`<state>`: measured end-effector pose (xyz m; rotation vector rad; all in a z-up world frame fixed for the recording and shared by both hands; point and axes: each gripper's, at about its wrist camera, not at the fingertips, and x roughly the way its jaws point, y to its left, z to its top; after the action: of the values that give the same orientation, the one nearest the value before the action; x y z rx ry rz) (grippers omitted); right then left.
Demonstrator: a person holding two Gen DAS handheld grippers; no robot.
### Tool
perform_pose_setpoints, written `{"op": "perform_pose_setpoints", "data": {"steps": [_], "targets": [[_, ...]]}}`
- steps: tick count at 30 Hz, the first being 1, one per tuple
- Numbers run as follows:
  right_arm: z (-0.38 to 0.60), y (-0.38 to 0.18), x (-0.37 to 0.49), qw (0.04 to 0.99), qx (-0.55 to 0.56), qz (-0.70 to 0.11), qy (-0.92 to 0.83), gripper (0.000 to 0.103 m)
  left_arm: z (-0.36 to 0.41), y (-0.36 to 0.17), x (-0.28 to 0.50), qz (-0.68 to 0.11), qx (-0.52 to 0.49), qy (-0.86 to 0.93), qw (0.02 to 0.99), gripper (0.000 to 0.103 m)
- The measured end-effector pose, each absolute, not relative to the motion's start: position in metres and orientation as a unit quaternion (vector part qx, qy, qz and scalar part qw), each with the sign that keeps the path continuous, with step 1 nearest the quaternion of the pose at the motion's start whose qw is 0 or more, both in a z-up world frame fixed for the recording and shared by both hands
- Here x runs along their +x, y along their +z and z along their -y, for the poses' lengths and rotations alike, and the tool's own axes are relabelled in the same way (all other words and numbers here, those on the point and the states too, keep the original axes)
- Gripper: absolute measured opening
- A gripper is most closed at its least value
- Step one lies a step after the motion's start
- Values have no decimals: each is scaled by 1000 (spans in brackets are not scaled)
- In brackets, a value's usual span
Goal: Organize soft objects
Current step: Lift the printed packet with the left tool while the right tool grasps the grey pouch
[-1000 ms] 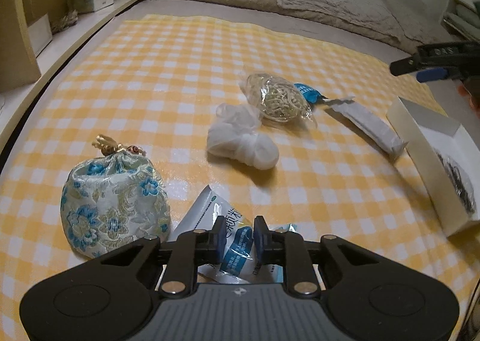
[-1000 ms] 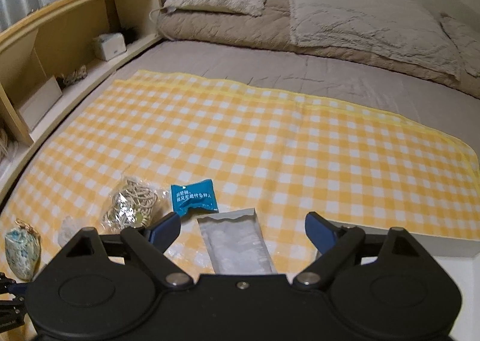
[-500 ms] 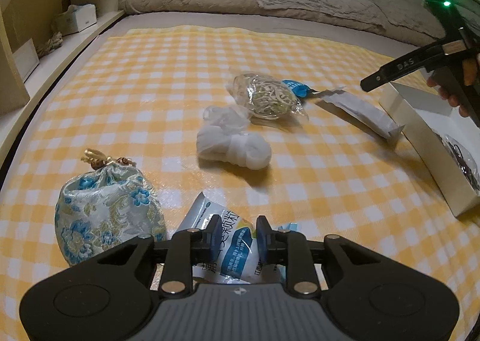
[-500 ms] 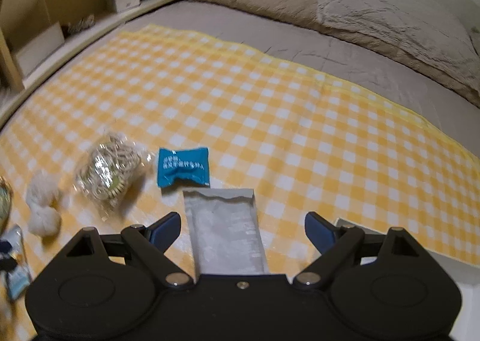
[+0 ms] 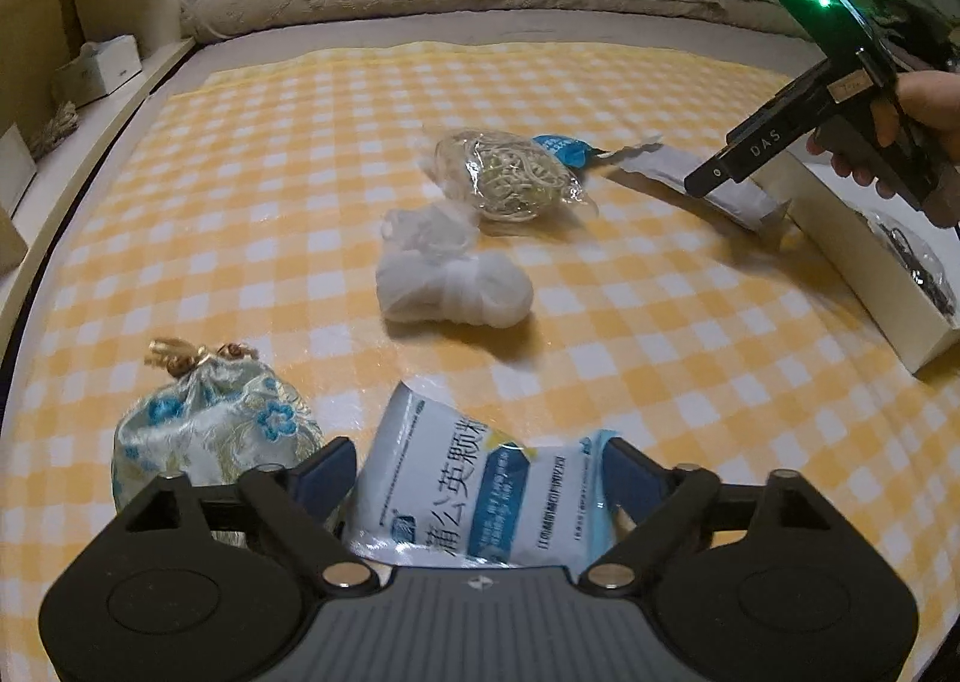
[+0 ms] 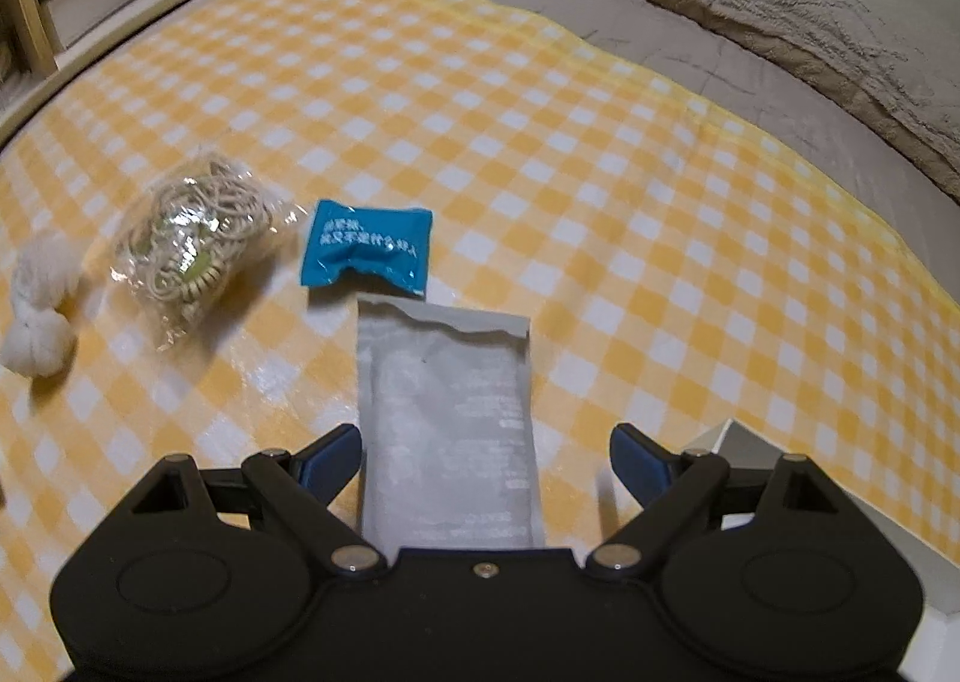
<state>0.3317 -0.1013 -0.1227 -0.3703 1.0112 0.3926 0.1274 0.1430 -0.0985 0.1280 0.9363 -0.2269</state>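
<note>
The left claw [image 5: 480, 472] is spread wide, its jaws having just been opening; a white sachet [image 5: 474, 496] lies between them on the checked cloth [image 5: 300, 172], unpressed. A floral pouch [image 5: 210, 430] sits just left of it. Farther off, a white bundle [image 5: 456, 286] and a cord bag [image 5: 510, 175] are seen. The right claw [image 6: 486, 460] is released, straddling a grey packet [image 6: 447, 412]; beyond lies a blue packet [image 6: 366, 247]. A white box [image 5: 870, 274] stands at the right.

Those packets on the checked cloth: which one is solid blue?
The small blue packet, beside the bagged cord. The long packet is grey; the left one is mostly white.
</note>
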Motion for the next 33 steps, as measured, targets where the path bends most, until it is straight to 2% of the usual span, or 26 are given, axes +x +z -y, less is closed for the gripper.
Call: {"op": "perform_pose_setpoints", "data": {"steps": [5, 12, 15, 17, 23, 26, 33], "targets": [[104, -132, 336, 831, -176, -492, 190, 91, -139, -106, 133, -462, 74, -133, 874, 97], [98, -142, 332, 810, -180, -516, 213, 90, -124, -111, 126, -471, 100, -186, 857, 98], [92, -142, 329, 807, -181, -517, 221, 81, -124, -110, 126, -474, 98, -183, 856, 96], [91, -140, 328, 805, -175, -520, 224, 68, -125, -109, 127, -475, 92, -174, 858, 91], [85, -135, 323, 807, -181, -516, 222, 62, -132, -102, 132, -474, 57, -146, 866, 79], [84, -130, 320, 810, -181, -511, 223, 58, -132, -99, 133, -473, 46, -133, 870, 77], [86, -112, 308, 821, -175, -495, 223, 57, -131, -89, 132, -465, 31, -111, 878, 74]]}}
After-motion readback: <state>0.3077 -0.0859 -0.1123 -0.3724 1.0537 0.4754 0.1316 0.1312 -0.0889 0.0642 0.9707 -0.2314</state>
